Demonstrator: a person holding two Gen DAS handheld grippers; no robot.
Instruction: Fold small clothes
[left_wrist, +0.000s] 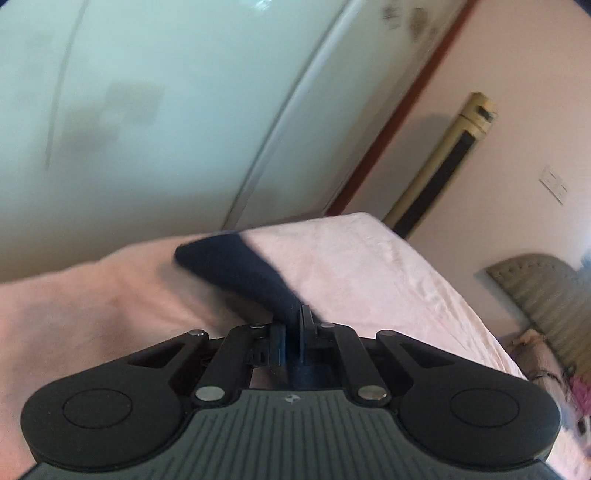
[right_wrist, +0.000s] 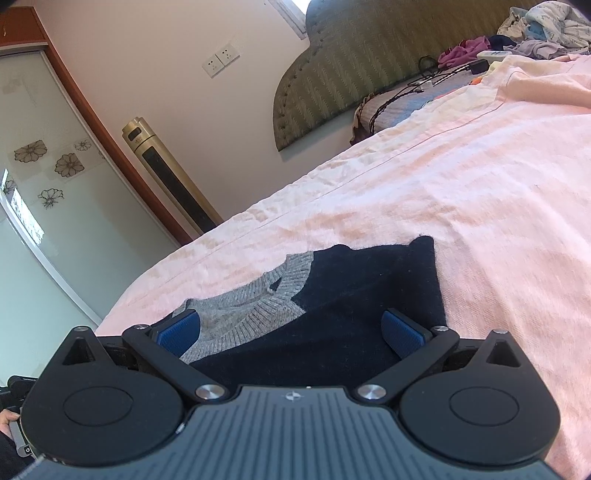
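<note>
A small navy sweater (right_wrist: 354, 295) with a grey knitted collar (right_wrist: 255, 306) lies flat on the pink bedspread (right_wrist: 461, 192). My right gripper (right_wrist: 291, 330) hovers just over it, open, blue pads (right_wrist: 402, 334) spread wide with nothing pinched. In the left wrist view my left gripper (left_wrist: 295, 325) is shut on a fold of navy cloth (left_wrist: 240, 269). That cloth rises off the pink bedspread (left_wrist: 369, 258) and trails away to the upper left, blurred.
A glass-fronted wardrobe (right_wrist: 44, 192) and a tall gold standing appliance (right_wrist: 166, 177) stand past the bed's left edge. A padded green headboard (right_wrist: 369, 55) is at the back. Cables and a pile of mixed clothes (right_wrist: 535, 33) lie near it.
</note>
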